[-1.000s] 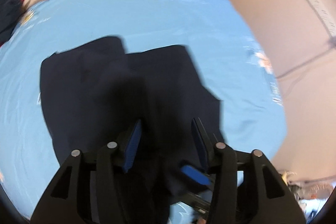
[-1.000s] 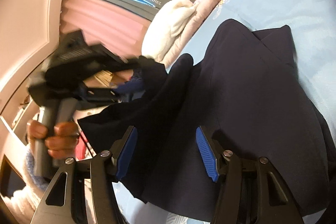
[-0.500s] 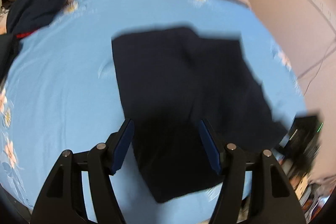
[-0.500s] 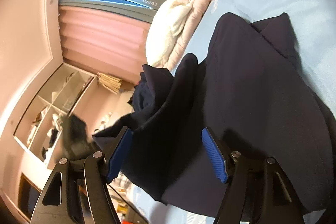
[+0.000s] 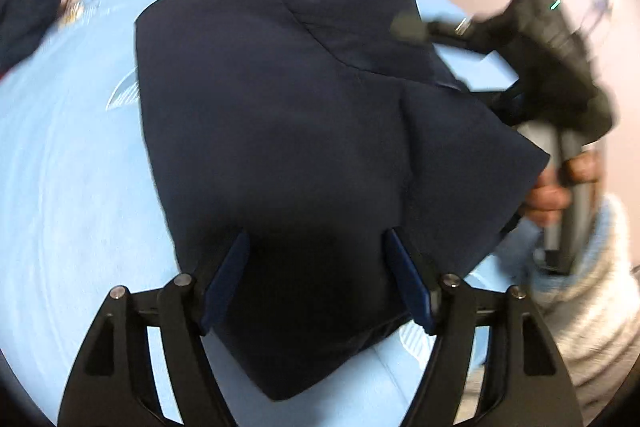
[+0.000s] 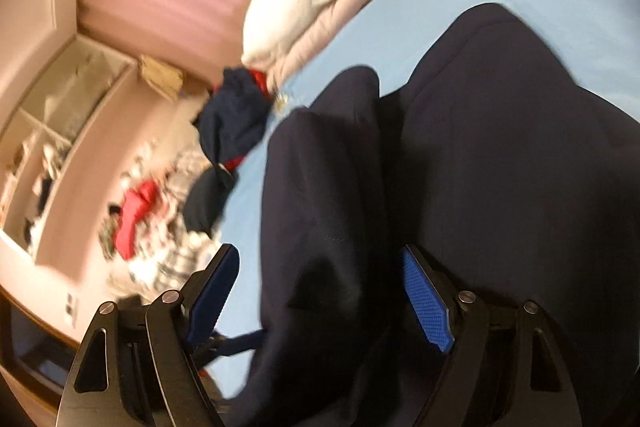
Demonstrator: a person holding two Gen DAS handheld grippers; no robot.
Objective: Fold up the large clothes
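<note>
Lying folded on the smooth blue sheet (image 5: 60,167), matte navy garment (image 5: 300,127); left gripper (image 5: 316,279) and right gripper (image 6: 316,291) spread wide, empty.

Both views are bright and evenly lit, with warm indoor light on the pinkish walls and no hard glare. The fisheye lens bends everything toward a dark round border, so the bed sheet (image 5: 72,155) curves strongly at the edges. The dark garment (image 5: 304,131) reads nearly black, its folds barely visible, and a deeper shadow sits on it between the blue pads of the left hand-held gripper (image 5: 316,277). In the left view the right hand-held gripper (image 5: 472,67) is smeared by motion blur. In the right view the shelves (image 6: 60,123) and the clothes pile (image 6: 160,227) are soft and streaked, while the blue pad texture on the hand-held gripper's fingers (image 6: 424,303) stays sharp.
</note>
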